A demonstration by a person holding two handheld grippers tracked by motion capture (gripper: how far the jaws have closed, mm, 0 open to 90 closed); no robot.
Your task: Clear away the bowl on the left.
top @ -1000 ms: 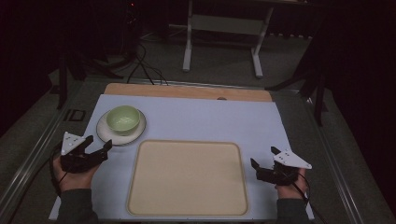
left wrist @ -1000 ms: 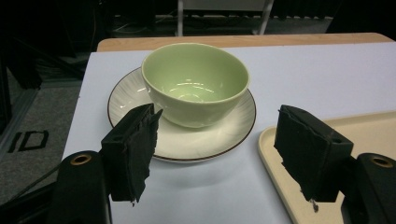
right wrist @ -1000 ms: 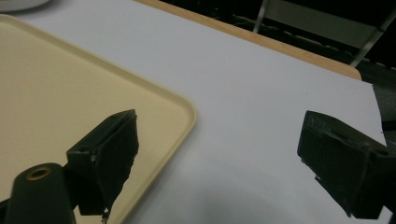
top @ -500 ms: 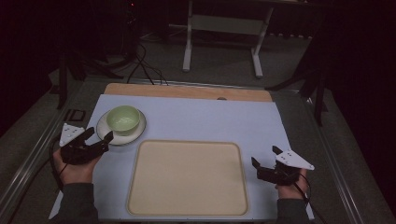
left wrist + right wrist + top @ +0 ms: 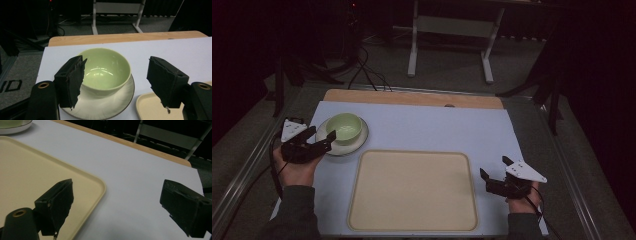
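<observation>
1. Your left gripper (image 5: 319,137) sits at the left side of the counter (image 5: 432,125), held in your left hand (image 5: 294,167), with its jaws spread wide and nothing between them. In the left gripper view (image 5: 117,80) the jaws stand on either side of the bowl without touching it.
2. Just ahead of that gripper is the green bowl (image 5: 344,127), upright and empty, resting on a white saucer (image 5: 358,142). Both stand on the pale blue mat (image 5: 427,125), at its far left corner. In the left gripper view the bowl (image 5: 106,71) sits centred on the saucer (image 5: 105,106).
3. In the middle of the mat, nearer to you, lies the cream tray (image 5: 412,190), flat and bare. Its far left corner lies just beside the saucer, though you cannot tell whether they touch.
4. Your right gripper (image 5: 493,175) is at the tray's right edge, held in your right hand (image 5: 522,197), its jaws wide apart and holding nothing. In the right gripper view (image 5: 117,202) one jaw hangs over the tray's corner (image 5: 82,185) and the other over bare mat (image 5: 135,170).
</observation>
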